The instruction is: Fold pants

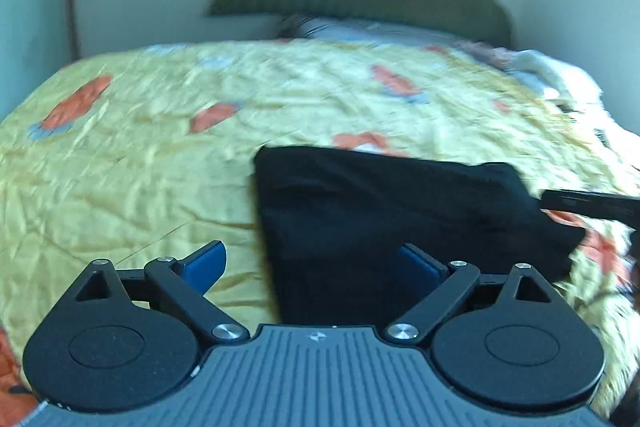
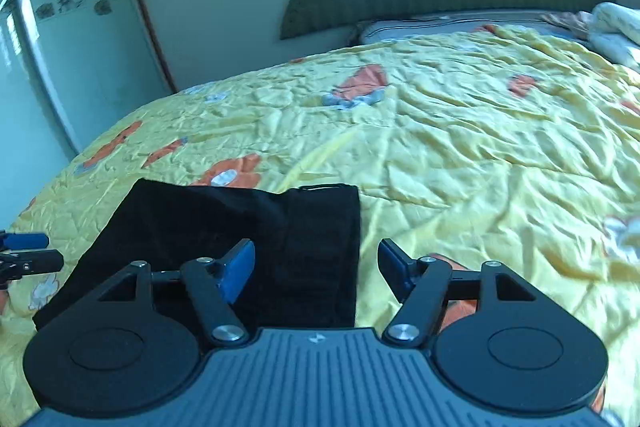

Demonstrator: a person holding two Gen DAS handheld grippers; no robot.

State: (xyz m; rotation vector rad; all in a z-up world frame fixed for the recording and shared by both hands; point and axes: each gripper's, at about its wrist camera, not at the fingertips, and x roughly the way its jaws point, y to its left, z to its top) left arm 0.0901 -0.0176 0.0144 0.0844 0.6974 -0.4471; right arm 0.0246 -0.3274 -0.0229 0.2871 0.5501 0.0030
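Black fabric pants [image 1: 384,227], folded into a compact rectangle, lie on the yellow floral quilted bedspread [image 1: 160,147]. Left gripper [image 1: 316,263] and right gripper [image 2: 316,267] fingers stand open, empty. Best withdraw gently without snagging the folded edges.

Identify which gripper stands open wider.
The left gripper: its blue pads straddle a broader gap over the folded black pants than the right gripper.
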